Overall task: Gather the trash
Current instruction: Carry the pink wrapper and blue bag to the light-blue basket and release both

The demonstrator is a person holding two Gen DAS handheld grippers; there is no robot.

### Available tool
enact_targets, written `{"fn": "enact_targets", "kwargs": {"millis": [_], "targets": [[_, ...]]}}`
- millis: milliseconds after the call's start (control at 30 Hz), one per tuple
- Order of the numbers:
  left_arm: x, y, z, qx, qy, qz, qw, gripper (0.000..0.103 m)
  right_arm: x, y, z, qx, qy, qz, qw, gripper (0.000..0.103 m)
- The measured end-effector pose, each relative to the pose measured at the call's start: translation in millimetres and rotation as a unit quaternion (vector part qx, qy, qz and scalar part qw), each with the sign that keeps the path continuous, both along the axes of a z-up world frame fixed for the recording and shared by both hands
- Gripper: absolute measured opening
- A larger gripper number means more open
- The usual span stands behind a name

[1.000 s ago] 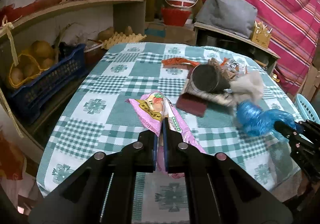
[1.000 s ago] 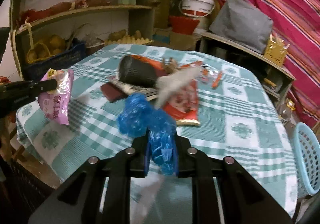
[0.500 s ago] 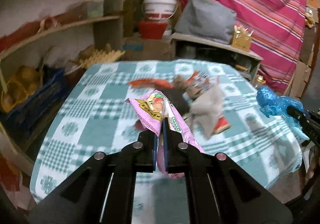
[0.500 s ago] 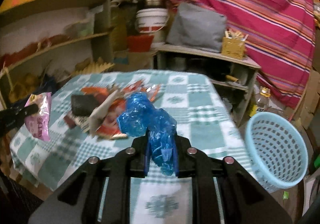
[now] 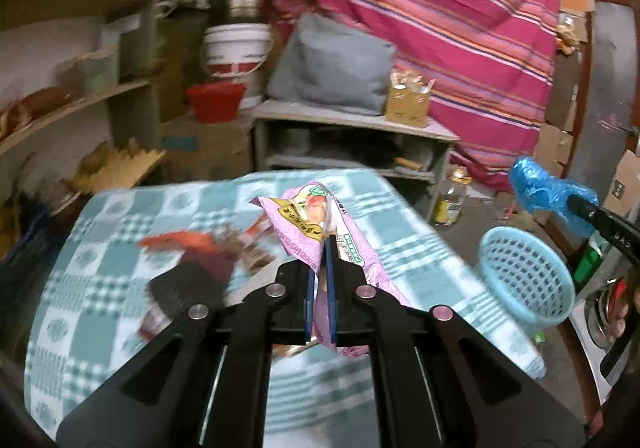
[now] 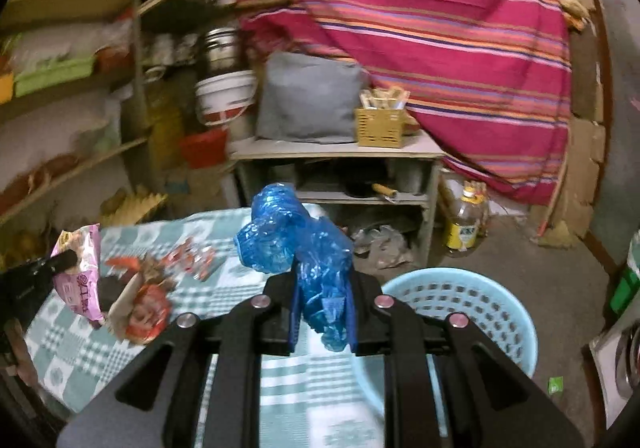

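**Both hands loaded, basket off the right edge**

We have two pieces of trash in hand. The blue plastic bag is pinched in our right gripper, its fingers narrowed onto the lower part of the crumpled bundle while the bulk bunches up above and ahead of them. The pink snack wrapper is clamped in our left gripper, fingers nearly together on it; its long axis runs forward along the fingers, with one end flopping out ahead and the other trailing below.

The light blue basket stands on the floor just beyond the right edge of the surface. In the right wrist view its rim lies just right of and below the fingers, so we judge the right hand the nearer one, and the bag the first to go in: a short carry to the right and down, then a release. The wrapper hangs over the surface near that same edge, with the basket to its right, and has farther to travel.

More trash lies on the surface, a blurred heap of red and dark wrappers toward its middle, so we judge the job partway done.
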State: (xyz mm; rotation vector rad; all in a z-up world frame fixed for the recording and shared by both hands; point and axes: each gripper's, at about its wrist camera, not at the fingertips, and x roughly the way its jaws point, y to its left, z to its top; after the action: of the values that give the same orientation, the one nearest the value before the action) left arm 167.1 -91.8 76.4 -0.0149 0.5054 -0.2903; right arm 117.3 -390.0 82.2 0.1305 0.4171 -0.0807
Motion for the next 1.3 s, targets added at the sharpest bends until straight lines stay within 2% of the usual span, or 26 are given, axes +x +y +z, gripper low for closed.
{"fn": "enact_targets", "kwargs": {"millis": [200,467,567,767,967,1067,1133,1200,1300], "targets": [[14.3,-74.7,13.3,0.002,-0.015,-0.054,0.9984,0.004,3.6,-62.4,-3.3,0.004,0.016,-0.056,0.998,0.018],[27.2,-168.3,-2.4,0.014,-0.004,-0.123,0.9923,0.004,4.2,-119.4,-33.6,0.015,0.05,-0.111,0.992,0.018],[34.9,-199.0,-12.3,0.02,0.006,-0.147,0.9889,0.004,3.0,-132.1,-39.4,0.029,0.054,-0.117,0.991,0.018],[51.5,-254.4,-33.3,0.019,0.034,-0.182,0.9825,0.004,1.4,-148.0,-51.7,0.022,0.075,-0.148,0.986,0.018],[62.7,-284.1,-54.5,0.02,0.056,-0.197,0.9786,0.013,2.2,-155.2,-57.8,0.034,0.087,-0.156,0.983,0.018],[68.4,-291.3,-64.3,0.021,0.073,-0.202,0.9763,0.021,6.9,-152.4,-59.6,0.03,0.094,-0.155,0.983,0.018],[71.0,-289.1,-68.3,0.016,0.083,-0.201,0.9759,0.035,9.3,-151.4,-61.4,0.029,0.098,-0.154,0.983,0.018],[69.7,-283.2,-68.6,0.013,0.078,-0.193,0.9781,0.059,8.8,-150.5,-63.2,0.027,0.102,-0.155,0.982,0.018],[67.4,-273.0,-63.9,0.017,0.067,-0.185,0.9803,0.067,13.7,-149.2,-63.2,0.03,0.107,-0.156,0.982,0.018]]}}
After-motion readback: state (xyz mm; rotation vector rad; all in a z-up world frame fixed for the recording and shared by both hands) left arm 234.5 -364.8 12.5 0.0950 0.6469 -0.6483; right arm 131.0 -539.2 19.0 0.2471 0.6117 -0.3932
